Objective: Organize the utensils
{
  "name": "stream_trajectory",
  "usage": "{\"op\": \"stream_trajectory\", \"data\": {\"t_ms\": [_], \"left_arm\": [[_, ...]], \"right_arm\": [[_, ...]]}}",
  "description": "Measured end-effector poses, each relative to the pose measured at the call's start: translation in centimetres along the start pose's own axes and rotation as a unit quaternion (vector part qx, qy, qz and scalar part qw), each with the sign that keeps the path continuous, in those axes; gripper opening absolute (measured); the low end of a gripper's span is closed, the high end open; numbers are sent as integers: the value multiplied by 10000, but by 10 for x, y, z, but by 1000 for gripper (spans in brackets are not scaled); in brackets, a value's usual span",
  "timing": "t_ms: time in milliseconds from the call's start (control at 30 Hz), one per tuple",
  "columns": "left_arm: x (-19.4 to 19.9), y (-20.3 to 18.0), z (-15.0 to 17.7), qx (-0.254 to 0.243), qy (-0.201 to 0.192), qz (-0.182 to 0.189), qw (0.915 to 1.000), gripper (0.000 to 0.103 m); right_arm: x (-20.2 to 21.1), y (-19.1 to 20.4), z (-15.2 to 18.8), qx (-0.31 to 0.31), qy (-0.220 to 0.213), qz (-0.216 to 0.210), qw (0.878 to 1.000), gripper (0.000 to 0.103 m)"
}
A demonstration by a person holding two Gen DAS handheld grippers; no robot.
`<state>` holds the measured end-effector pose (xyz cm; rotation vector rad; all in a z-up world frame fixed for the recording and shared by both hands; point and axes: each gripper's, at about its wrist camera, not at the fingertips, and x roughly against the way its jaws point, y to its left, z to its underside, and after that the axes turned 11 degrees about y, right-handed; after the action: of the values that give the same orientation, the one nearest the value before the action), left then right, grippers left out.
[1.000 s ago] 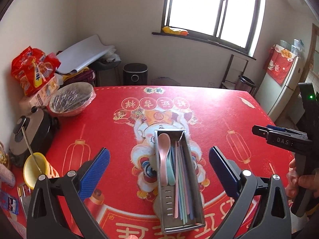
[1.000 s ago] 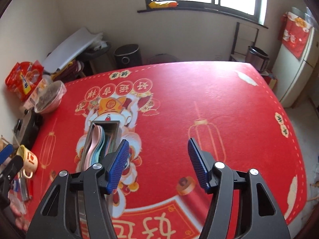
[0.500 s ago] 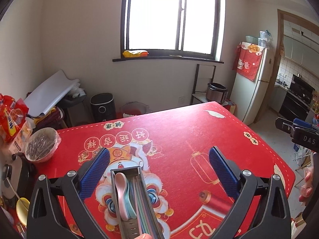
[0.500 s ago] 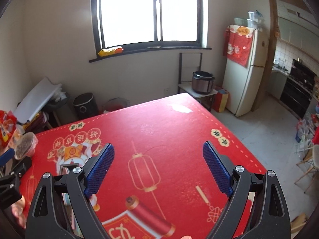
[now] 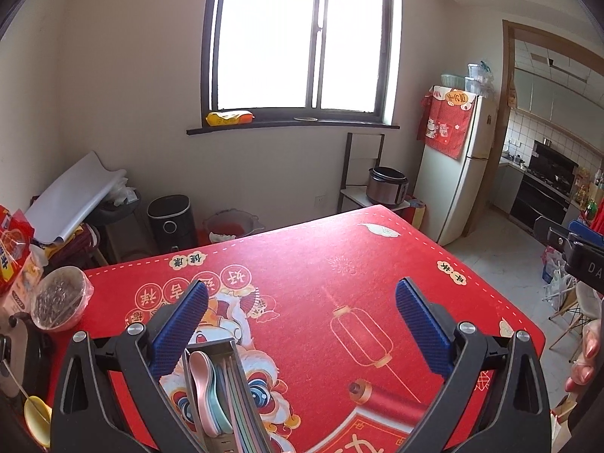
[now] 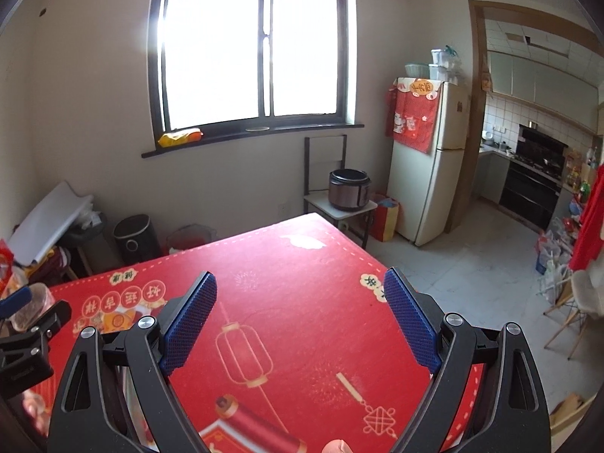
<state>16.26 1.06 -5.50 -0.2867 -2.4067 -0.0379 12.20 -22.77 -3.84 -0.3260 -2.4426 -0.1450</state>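
A: In the left wrist view, where did the utensils sit?

B: At the lower left of the frame. A metal tray (image 5: 226,396) lay on the red table (image 5: 377,264), holding a pink spoon (image 5: 202,389), a teal one beside it and some thin pastel sticks. Its long axis ran roughly along the way the fingers pointed. The left gripper (image 5: 300,326) stood wide apart and empty, and the tray's far end lay just beside the left finger, not centred in the gap.

A: And the right wrist view?

B: The right gripper (image 6: 300,319) was also spread wide with nothing between its blue pads. Only bare cloth lay ahead; I couldn't make out the tray there. The other gripper's tip showed at the left edge.

A: So which hand was nearer?

B: The left, I'd judge.
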Motion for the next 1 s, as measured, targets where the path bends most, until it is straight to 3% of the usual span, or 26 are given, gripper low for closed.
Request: {"op": "stream_trajectory", "data": {"t_ms": [1000], "left_arm": [[2, 5, -4, 37, -59, 71, 10000, 97]], "right_arm": [[-15, 3, 1, -191, 274, 351, 9988, 87]]}}
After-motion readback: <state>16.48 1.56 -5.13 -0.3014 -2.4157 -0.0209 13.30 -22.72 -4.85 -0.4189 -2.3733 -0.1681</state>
